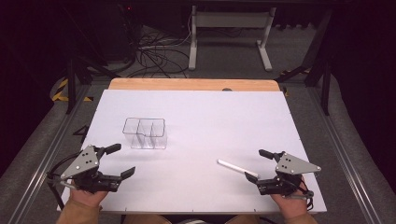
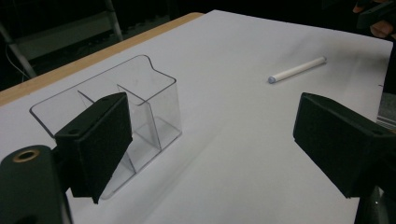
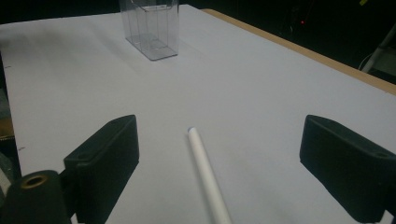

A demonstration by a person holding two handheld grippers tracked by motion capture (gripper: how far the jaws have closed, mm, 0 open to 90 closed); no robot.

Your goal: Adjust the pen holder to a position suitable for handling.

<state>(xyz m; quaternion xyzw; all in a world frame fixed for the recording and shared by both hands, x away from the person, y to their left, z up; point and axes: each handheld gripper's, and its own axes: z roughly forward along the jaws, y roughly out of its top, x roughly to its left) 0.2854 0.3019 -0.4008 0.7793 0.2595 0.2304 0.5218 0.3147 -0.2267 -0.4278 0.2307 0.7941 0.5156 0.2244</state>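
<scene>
Clear plastic organiser (image 1: 145, 133) stands left of centre on the white bench (image 1: 210, 116), just beyond the left hand-held gripper (image 1: 123, 160), jaws wide, empty. Rightward, a white stick (image 1: 236, 167) lies between the right hand-held gripper's (image 1: 255, 164) spread jaws, ungripped.

- The left gripper (image 2: 205, 140) has its two black fingers (image 2: 100, 140) spread wide, with nothing between them.
- A clear plastic organiser box (image 2: 140, 100) with inner dividers stands upright on the white worktop (image 2: 233, 154), partly behind the left-hand finger.
- A white pen-like stick (image 2: 297, 69) lies flat farther off, well apart from the box.
- The worktop's wooden edge (image 2: 107, 51) runs behind.
</scene>
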